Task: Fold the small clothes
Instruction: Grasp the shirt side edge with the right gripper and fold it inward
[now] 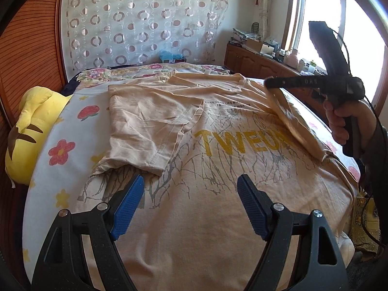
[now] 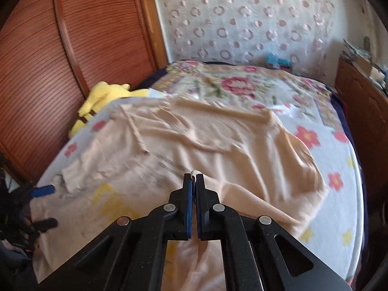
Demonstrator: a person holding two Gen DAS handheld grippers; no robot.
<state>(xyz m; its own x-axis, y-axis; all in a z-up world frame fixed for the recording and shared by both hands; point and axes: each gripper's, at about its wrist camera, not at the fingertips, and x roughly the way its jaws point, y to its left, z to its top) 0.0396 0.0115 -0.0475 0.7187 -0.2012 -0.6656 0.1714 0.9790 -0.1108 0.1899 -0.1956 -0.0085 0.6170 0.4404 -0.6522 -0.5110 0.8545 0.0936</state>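
Observation:
A beige T-shirt [image 1: 198, 208] with yellow lettering and grey branch print lies face up on the bed; its left sleeve [image 1: 145, 126] is folded inward over the chest. My left gripper [image 1: 190, 189] hovers open just above the shirt's lower middle, nothing between its blue pads. My right gripper [image 1: 269, 83], held by a hand [image 1: 339, 123], is shut on the shirt's right edge and lifts it off the bed. In the right wrist view the right gripper [image 2: 193, 177] pinches a sliver of beige cloth [image 2: 194, 172], and the shirt [image 2: 194, 133] drapes down from it.
A yellow plush toy [image 1: 31, 133] lies at the bed's left edge by the wooden slatted headboard [image 1: 26, 55]. The flowered bedsheet [image 1: 65, 121] surrounds the shirt. A wooden cabinet [image 1: 254, 60] with clutter stands under the window at the right. A patterned curtain [image 1: 145, 21] hangs behind.

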